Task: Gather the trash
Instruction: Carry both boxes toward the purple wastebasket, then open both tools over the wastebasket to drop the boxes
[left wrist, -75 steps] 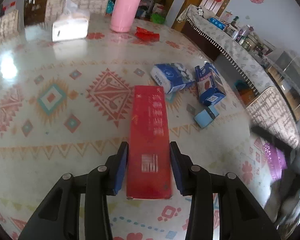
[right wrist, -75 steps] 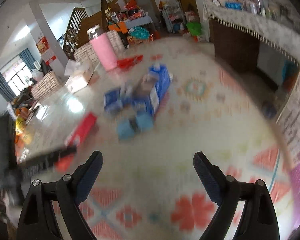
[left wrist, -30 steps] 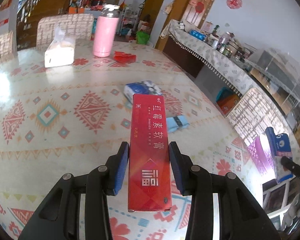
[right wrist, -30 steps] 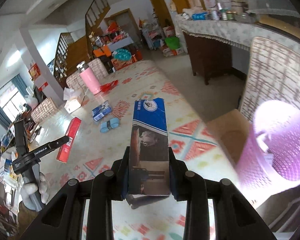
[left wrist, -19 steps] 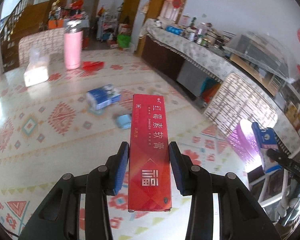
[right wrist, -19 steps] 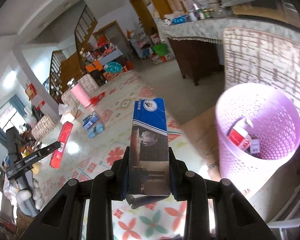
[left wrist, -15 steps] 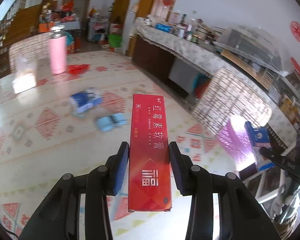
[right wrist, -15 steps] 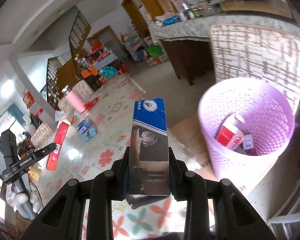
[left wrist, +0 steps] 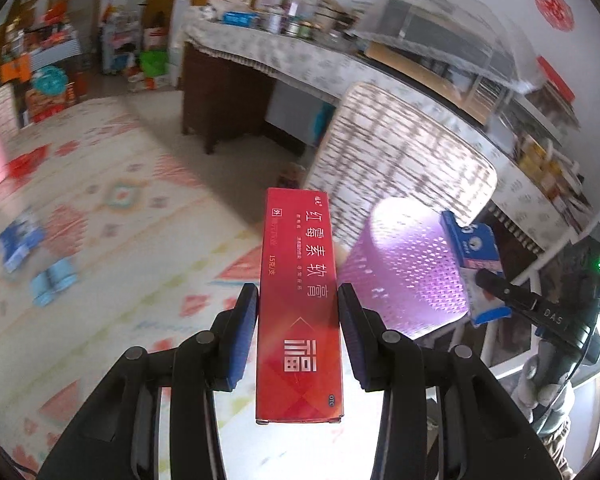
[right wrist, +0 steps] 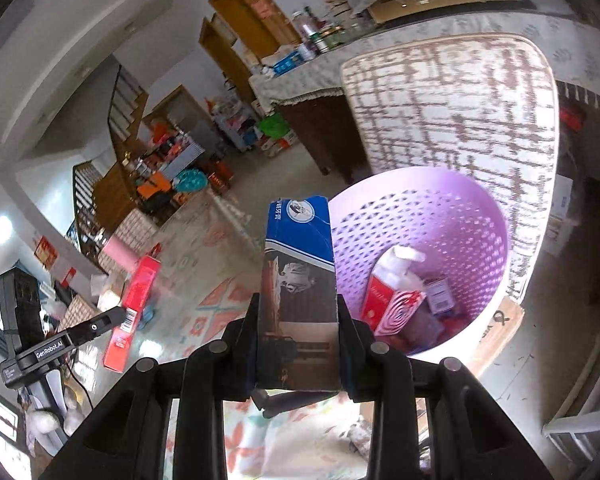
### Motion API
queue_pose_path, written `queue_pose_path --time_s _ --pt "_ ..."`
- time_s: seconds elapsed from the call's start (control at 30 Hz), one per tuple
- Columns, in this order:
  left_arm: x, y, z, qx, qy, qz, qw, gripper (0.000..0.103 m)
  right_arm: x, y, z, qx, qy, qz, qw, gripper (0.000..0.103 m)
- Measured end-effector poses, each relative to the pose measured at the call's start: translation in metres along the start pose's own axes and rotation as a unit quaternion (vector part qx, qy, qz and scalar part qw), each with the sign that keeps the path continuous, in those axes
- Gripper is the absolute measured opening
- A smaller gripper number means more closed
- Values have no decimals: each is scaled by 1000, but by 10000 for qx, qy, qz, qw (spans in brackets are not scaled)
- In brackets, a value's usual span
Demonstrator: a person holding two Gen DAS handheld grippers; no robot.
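1. From the left wrist: the left gripper (left wrist: pixel 298 330) has its fingers (left wrist: pixel 242 332) clamped on both long sides of a long red box (left wrist: pixel 298 300), which sticks out forward between them. The purple basket (left wrist: pixel 404 264) stands just beyond the box's far end, to its right, in front of a woven chair back (left wrist: pixel 400 172). At the basket's right side the right gripper (left wrist: pixel 500 292) holds a blue carton (left wrist: pixel 474 248). Well to the basket's left, a blue packet (left wrist: pixel 18 244) and a pale blue item (left wrist: pixel 54 282) lie on the patterned desk (left wrist: pixel 112 240).

2. From the right wrist: the right gripper (right wrist: pixel 298 354) has its fingers (right wrist: pixel 346 348) pressed tight on the blue carton (right wrist: pixel 298 280), held just left of the purple basket (right wrist: pixel 480 224). Inside the basket lie a red-and-white box (right wrist: pixel 392 300) and other scraps. Far left of the basket, the left gripper (right wrist: pixel 104 322) grips the red box (right wrist: pixel 134 296).
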State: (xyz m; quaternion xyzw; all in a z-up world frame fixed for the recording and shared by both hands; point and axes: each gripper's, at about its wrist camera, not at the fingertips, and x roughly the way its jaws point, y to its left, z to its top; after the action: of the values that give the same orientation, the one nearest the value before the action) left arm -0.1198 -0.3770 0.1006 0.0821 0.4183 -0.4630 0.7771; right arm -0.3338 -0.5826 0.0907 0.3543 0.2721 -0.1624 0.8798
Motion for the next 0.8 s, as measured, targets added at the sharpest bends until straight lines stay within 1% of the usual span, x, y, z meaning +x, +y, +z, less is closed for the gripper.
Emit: queue_pose_path --time_s 0.23,0.47,0.5,0.53,0.57,0.6,0.63,0.67,0.73,0.8 --pt "53 -56 31 267 273 -400 9985 40 5 -34 22 224 -41 -110 9997 35" --pt "88 -96 56 447 377 -622 9964 40 9 -57 40 369 -100 -245 9990 35" --pt "92 -100 59 452 375 -676 9960 41 10 -60 43 379 -113 -269 9989 36" --pt "95 -103 61 468 378 -678 9959 53 11 -61 44 390 -131 -293 9987 38" --pt "95 -103 62 478 356 -650 9961 66 13 -64 46 420 -145 -343 9984 41" --pt "95 -103 62 478 315 -611 9965 70 13 -65 47 448 -147 -353 9983 53" --pt "93 -103 61 462 275 -588 9968 73 14 -68 48 483 -161 -357 9981 63" --pt "91 -100 60 430 274 -587 9970 73 14 -69 48 514 -190 -359 9979 66" --pt "85 -94 55 362 317 -544 9974 73 14 -68 46 531 -224 -350 9977 67" --pt "78 -88 51 305 313 -413 9982 74 15 -66 44 523 -199 -309 9980 67"
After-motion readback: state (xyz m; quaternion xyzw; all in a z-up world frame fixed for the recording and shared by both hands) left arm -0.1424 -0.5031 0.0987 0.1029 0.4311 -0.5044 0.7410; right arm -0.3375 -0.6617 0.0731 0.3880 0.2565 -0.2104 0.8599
